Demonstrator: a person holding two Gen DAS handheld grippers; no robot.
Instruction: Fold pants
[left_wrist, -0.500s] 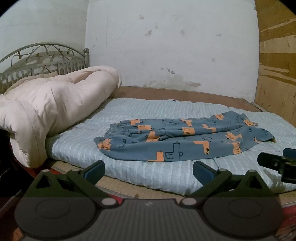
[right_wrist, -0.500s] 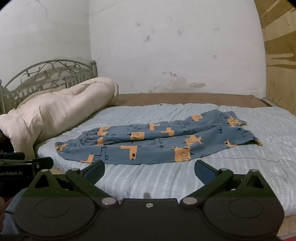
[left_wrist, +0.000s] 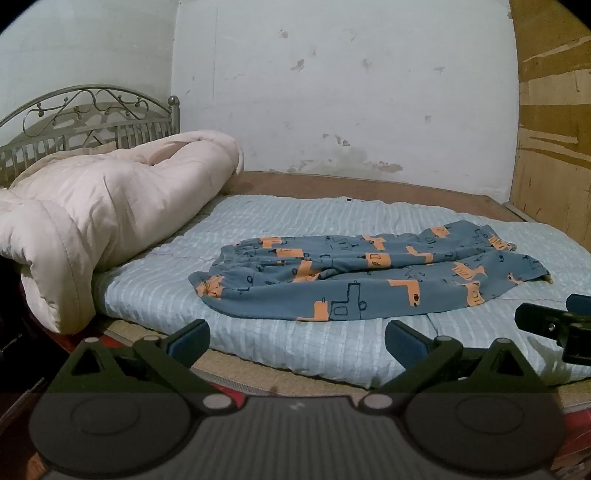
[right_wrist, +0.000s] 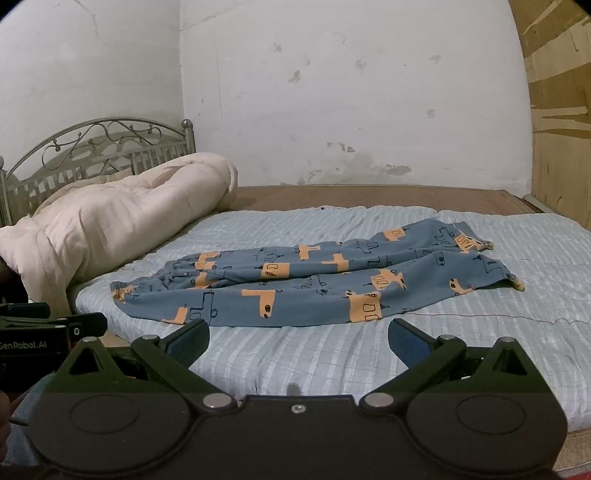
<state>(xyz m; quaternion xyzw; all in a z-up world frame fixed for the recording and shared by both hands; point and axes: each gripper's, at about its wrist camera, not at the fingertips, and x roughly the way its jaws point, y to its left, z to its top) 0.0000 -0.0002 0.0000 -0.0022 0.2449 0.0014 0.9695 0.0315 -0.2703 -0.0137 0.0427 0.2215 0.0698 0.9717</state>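
Blue pants with orange shapes (left_wrist: 369, 277) lie spread flat on the light blue mattress (left_wrist: 295, 221), waistband to the left, leg ends to the right. They also show in the right wrist view (right_wrist: 314, 288). My left gripper (left_wrist: 295, 338) is open and empty, held short of the mattress's near edge, in front of the waistband end. My right gripper (right_wrist: 297, 338) is open and empty over the near part of the mattress (right_wrist: 369, 362), in front of the legs. Each gripper shows at the edge of the other's view: the right one (left_wrist: 554, 325), the left one (right_wrist: 48, 328).
A rolled cream quilt (left_wrist: 110, 214) lies at the left against a metal headboard (left_wrist: 92, 118). A white wall stands behind the bed and a wooden panel (left_wrist: 554, 129) at the right. The bed's brown base (left_wrist: 369, 188) shows past the mattress.
Both grippers have shifted very slightly. The pants have not moved.
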